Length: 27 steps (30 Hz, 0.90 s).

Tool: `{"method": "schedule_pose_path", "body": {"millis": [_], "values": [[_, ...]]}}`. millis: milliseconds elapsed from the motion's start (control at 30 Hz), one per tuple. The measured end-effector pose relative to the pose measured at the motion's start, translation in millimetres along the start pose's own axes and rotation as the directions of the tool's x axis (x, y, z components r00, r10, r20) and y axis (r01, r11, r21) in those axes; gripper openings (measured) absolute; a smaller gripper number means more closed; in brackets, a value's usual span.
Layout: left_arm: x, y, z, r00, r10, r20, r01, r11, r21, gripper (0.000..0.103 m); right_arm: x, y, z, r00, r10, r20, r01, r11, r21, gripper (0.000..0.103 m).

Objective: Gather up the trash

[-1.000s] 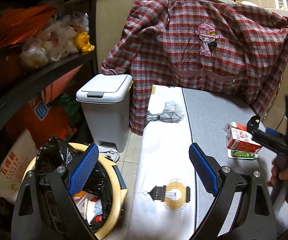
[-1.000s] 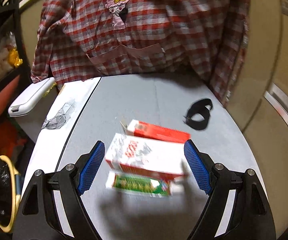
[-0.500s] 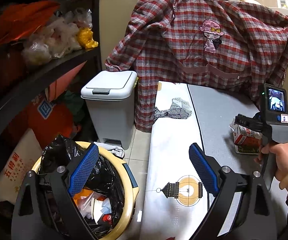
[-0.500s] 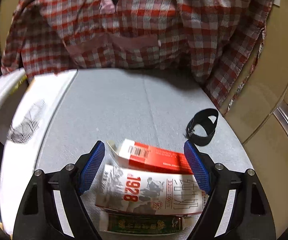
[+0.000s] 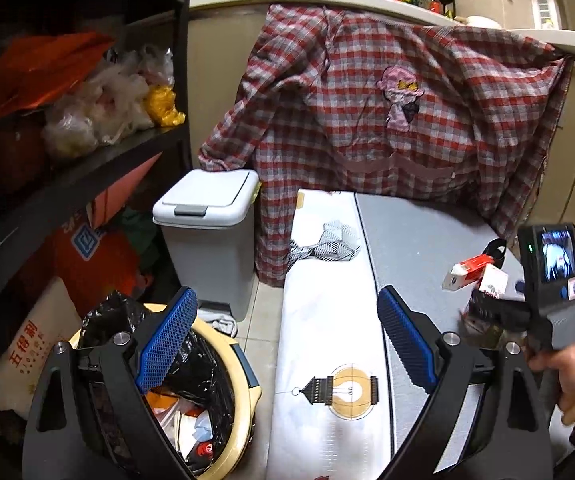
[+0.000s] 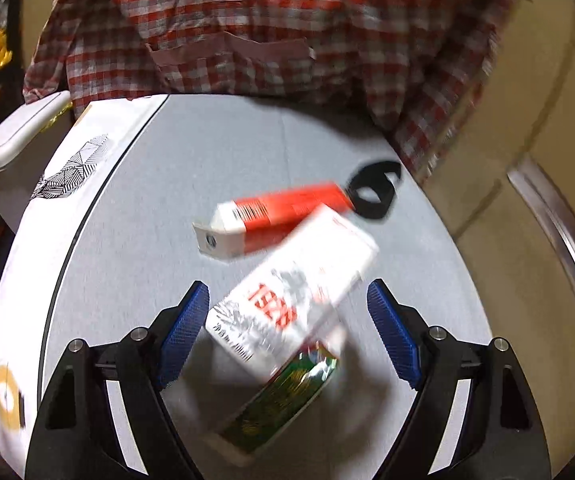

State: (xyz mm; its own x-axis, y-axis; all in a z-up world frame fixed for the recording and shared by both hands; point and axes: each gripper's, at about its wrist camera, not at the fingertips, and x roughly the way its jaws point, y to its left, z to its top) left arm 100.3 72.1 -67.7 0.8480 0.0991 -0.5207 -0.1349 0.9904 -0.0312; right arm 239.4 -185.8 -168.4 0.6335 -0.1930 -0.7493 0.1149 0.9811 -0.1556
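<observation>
Three pieces of trash lie together on the grey table top [image 6: 215, 160]: a white carton with red print [image 6: 291, 292], a red carton [image 6: 275, 220] behind it and a green packet [image 6: 283, 396] in front. All three lie askew and blurred. My right gripper [image 6: 287, 332] is open and low over them, the white carton slanting between its blue pads, with the left pad near one corner. In the left wrist view the right gripper [image 5: 483, 312] sits on the cartons [image 5: 471, 270], held by a hand. My left gripper [image 5: 287, 340] is open and empty above the yellow-rimmed bin [image 5: 243, 412].
The bin has a black liner and litter inside. A grey lidded bin [image 5: 207, 216] stands behind it, dark shelves [image 5: 67, 184] with bags to the left. A plaid shirt [image 5: 367, 120] hangs at the table's far edge. A black strap loop [image 6: 373, 192] lies beside the red carton.
My right gripper has dropped closer over the cartons. They lay crosswise before and now sit diagonal and blurred. The left gripper has barely moved.
</observation>
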Motion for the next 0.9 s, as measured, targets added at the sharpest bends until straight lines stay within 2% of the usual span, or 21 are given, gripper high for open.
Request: {"method": "schedule_pose_path", "body": {"millis": [200,333,500,533,567,600,767,900], "values": [[-11.8,-4.3,0.0,0.999,-0.014,0.03,0.014,1.0,0.002,0.089,-2.9,-31.5,-21.5,0.997,0.068,-0.041,-0.061,0.986,0.157,0.081],[-14.6,-3.3,-1.8,0.999,-0.008,0.034,0.007,1.0,0.005,0.089,2.7,-40.5,-23.4,0.996,0.084,-0.029,-0.077,0.977,0.2,0.081],[-11.7,3.5,-2.5,1.0,0.013,0.027,-0.013,1.0,-0.003,0.089,11.5,-33.1,-20.7,0.996,0.084,-0.024,-0.078,0.978,0.192,0.08],[-10.1,5.5,-2.2,1.0,0.011,0.02,-0.011,1.0,-0.013,0.089,13.7,-30.7,-19.4,0.996,0.082,-0.023,-0.076,0.98,0.183,0.078],[-8.8,6.4,-2.1,1.0,0.009,0.015,-0.009,1.0,-0.019,0.089,15.5,-27.6,-18.9,0.996,0.089,-0.018,-0.085,0.982,0.169,0.058],[-7.0,7.8,-1.7,1.0,0.004,0.007,-0.004,1.0,-0.029,0.089,15.9,-25.4,-18.9,0.995,0.095,-0.014,-0.091,0.983,0.161,0.051],[0.0,9.0,-0.8,1.0,-0.006,-0.008,0.005,0.998,-0.056,0.089,-3.6,-27.1,-14.5,0.995,0.064,0.076,-0.074,0.987,0.142,0.049],[1.4,2.3,-1.5,1.0,-0.016,-0.005,0.016,0.999,-0.049,0.089,-33.9,-39.5,-5.6,0.986,0.051,0.16,-0.074,0.986,0.146,0.048]]}}
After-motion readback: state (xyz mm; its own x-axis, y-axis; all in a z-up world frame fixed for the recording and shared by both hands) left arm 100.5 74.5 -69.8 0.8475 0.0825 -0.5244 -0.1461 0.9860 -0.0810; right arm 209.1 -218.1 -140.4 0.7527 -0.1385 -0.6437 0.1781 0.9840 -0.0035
